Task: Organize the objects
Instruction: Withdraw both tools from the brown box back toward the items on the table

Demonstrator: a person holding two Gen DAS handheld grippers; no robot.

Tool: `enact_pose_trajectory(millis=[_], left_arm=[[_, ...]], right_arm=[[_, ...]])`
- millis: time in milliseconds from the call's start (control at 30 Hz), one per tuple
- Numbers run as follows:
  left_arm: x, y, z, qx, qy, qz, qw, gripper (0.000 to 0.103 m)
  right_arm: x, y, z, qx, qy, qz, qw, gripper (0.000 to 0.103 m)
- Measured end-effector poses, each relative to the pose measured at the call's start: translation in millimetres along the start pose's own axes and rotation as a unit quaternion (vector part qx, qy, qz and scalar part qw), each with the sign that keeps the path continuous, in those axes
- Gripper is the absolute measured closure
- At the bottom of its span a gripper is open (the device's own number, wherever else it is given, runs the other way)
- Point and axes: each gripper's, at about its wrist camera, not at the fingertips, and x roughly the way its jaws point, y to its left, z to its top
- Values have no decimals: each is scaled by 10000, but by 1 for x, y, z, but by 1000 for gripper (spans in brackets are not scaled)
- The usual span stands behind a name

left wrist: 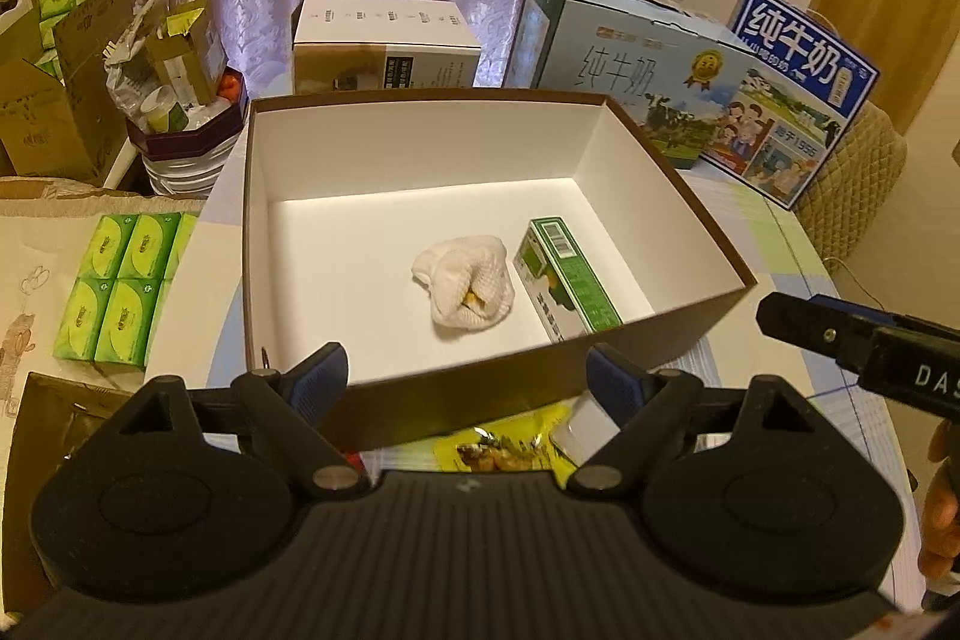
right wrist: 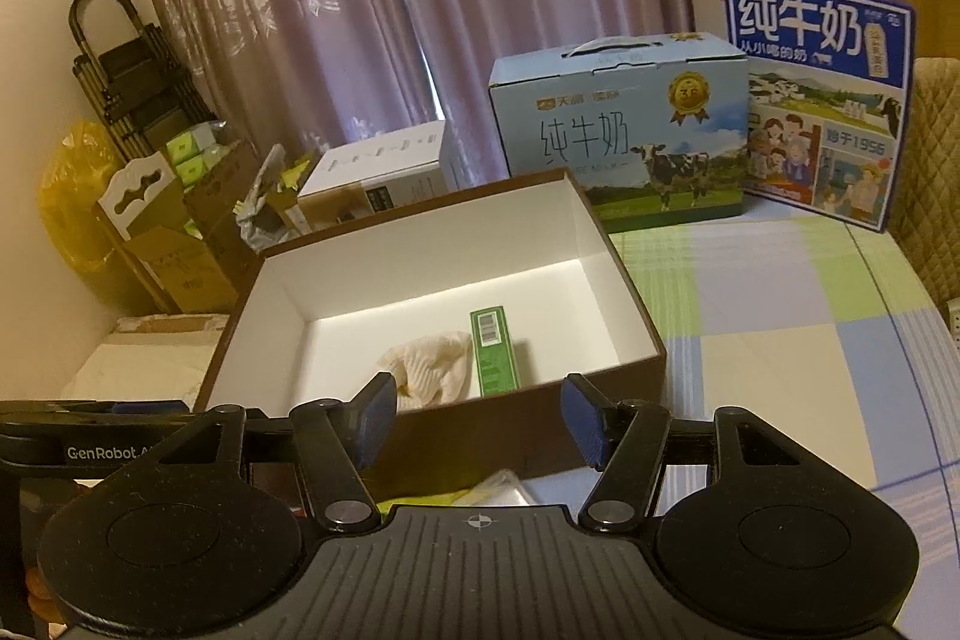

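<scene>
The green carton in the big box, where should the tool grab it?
Grip the green carton across its two long sides, coming from above. It lies flat inside the open box, whose walls block sideways reach; the white cloth crowds its left side.

Left gripper (left wrist: pixel 467 379) spread wide, nothing held, fingers (left wrist: pixel 321 375) level. Right gripper (right wrist: pixel 480 421) likewise spread, nothing held, just beside the left.

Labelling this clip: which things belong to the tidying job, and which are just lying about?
Job:
brown white-lined cardboard box
white cloth bundle
green carton
yellow snack packet

Lying about:
two milk cartons
green tissue packs
</scene>
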Motion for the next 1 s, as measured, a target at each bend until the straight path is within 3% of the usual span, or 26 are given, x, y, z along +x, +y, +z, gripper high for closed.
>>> enact_pose_trajectory(millis=[433, 633, 1000], left_arm=[[-33, -7, -39, 31, -77, -9, 10000, 13], [-49, -13, -53, -15, -249, 222, 9994, 6], [-69, -24, -81, -99, -308, 311, 9990, 1]], right_arm=[[-33, -7, -27, 14, 106, 119, 9999, 45], [-45, -11, -37, -79, -4, 192, 9998, 45], [-49, -29, -63, -111, 339, 257, 9990, 45]])
